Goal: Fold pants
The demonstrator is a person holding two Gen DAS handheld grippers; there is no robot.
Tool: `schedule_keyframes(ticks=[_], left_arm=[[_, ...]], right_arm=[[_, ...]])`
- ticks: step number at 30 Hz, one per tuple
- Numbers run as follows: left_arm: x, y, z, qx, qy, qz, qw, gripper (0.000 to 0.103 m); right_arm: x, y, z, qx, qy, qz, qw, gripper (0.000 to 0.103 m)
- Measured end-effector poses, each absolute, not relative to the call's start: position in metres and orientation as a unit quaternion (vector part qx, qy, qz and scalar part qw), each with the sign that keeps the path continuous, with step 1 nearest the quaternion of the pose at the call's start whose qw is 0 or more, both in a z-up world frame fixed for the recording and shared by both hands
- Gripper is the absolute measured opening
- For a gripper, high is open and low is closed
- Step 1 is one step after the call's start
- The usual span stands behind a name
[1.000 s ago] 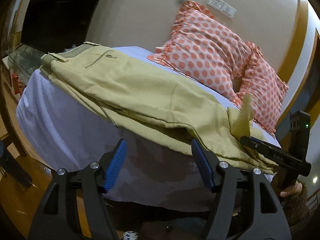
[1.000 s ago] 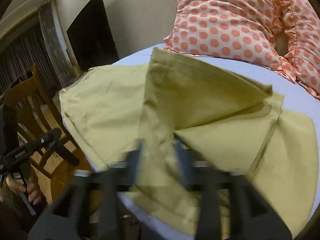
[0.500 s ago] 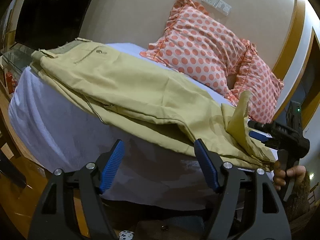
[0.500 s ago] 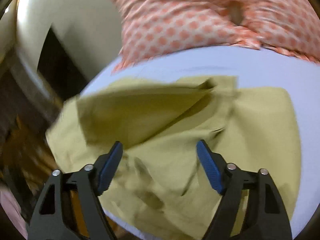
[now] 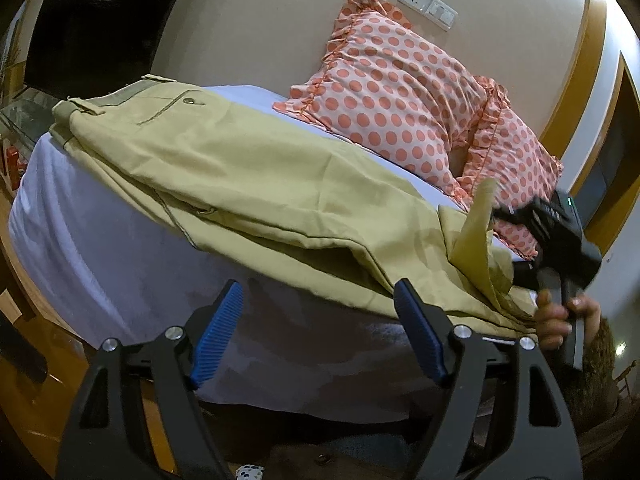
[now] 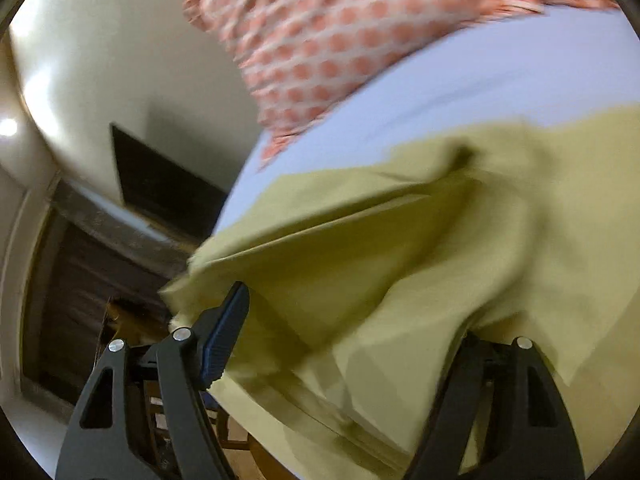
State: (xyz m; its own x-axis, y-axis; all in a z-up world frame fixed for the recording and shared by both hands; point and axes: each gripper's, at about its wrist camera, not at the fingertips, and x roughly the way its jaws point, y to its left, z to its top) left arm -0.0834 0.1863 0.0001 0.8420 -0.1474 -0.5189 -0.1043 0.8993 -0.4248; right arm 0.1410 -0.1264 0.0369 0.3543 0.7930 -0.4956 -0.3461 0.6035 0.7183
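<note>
Khaki pants (image 5: pixel 256 184) lie along the edge of a bed with a pale lilac sheet (image 5: pixel 100 248), waistband at the far left, leg hems at the right. My left gripper (image 5: pixel 320 336) is open and empty in front of the bed's side, below the pants. In the left wrist view my right gripper (image 5: pixel 500 220) sits at the leg hems, where a flap of cloth stands up. In the blurred right wrist view my right gripper (image 6: pixel 344 344) is open, with the pants' cloth (image 6: pixel 400 264) bunched between its spread fingers; the right finger is hidden under cloth.
Two orange polka-dot pillows (image 5: pixel 404 96) lean on the wall behind the pants. Wall sockets (image 5: pixel 428 4) are above them. A dark screen (image 6: pixel 160 188) and wooden furniture stand at the left. A wooden floor (image 5: pixel 32 392) lies below the bed.
My right gripper opened from its shut hold on the leg cloth and has pushed in low over the hems. My left gripper stayed open and shifted slightly.
</note>
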Motion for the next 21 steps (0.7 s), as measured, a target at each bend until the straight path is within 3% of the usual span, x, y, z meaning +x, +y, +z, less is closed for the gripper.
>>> schedule_keyframes(ticks=[5, 9, 21], left_arm=[[-0.086, 0.189, 0.003, -0.223, 0.276, -0.005, 0.935, 0.078], [-0.090, 0.194, 0.005, -0.221, 0.271, 0.001, 0.937, 0.079], [-0.068, 0.206, 0.002, -0.253, 0.281, -0.005, 0.926, 0.081]], right_arm=[[0.124, -0.042, 0.062, 0.153, 0.429, 0.462, 0.761, 0.078], [0.100, -0.031, 0.064, 0.117, 0.412, 0.491, 0.759, 0.078], [0.113, -0.086, 0.032, 0.190, 0.437, 0.417, 0.774, 0.081]])
